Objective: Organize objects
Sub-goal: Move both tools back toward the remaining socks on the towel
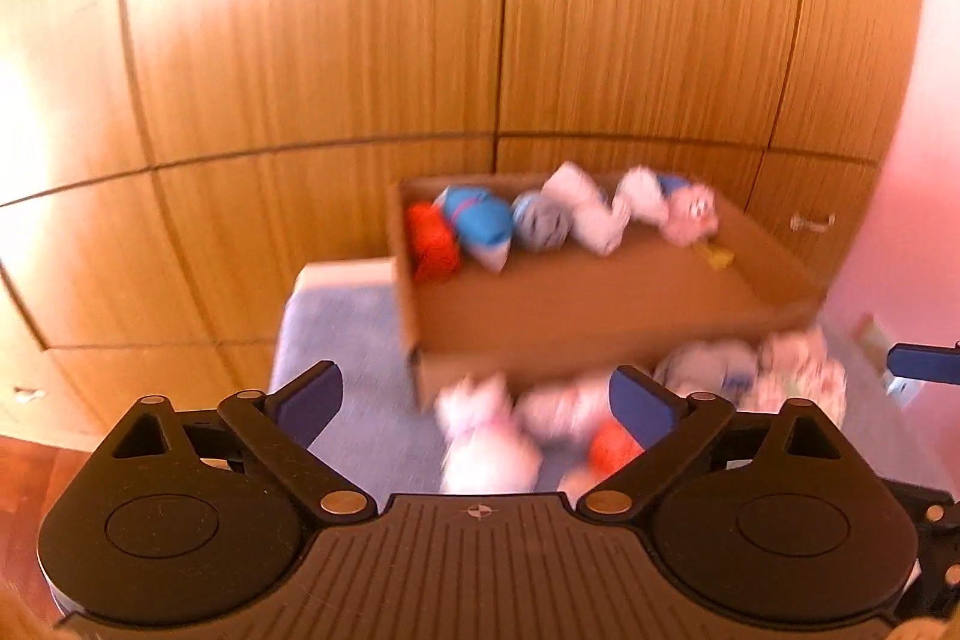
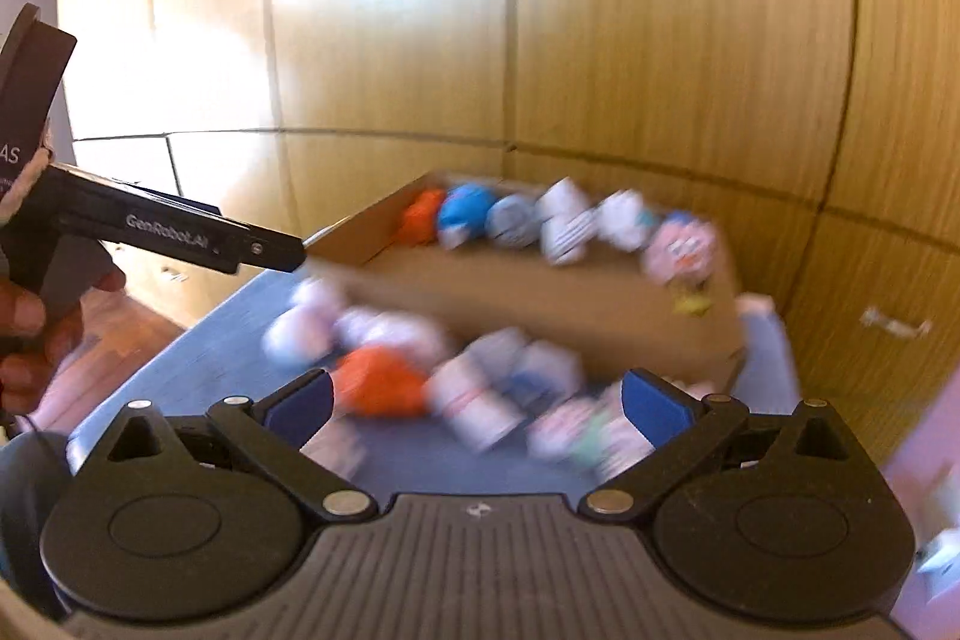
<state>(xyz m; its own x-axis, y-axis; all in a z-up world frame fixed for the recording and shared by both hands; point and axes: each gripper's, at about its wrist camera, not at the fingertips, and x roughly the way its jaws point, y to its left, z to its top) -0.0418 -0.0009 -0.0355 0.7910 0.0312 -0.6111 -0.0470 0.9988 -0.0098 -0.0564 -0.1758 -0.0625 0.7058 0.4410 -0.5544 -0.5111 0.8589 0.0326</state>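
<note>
Surface is a blue-covered bed or table (image 2: 198,340), can't tell which; pale uncovered edge at the far end. Shallow cardboard box (image 1: 576,316) sits on it toward the far side, close to the wooden wardrobe. A loose heap of rolled socks (image 2: 480,388) lies straight on the blue cover just in front of the box: mostly white and patterned, one orange roll (image 2: 378,379) among them. Frames are motion-blurred, so no exact count.
</note>
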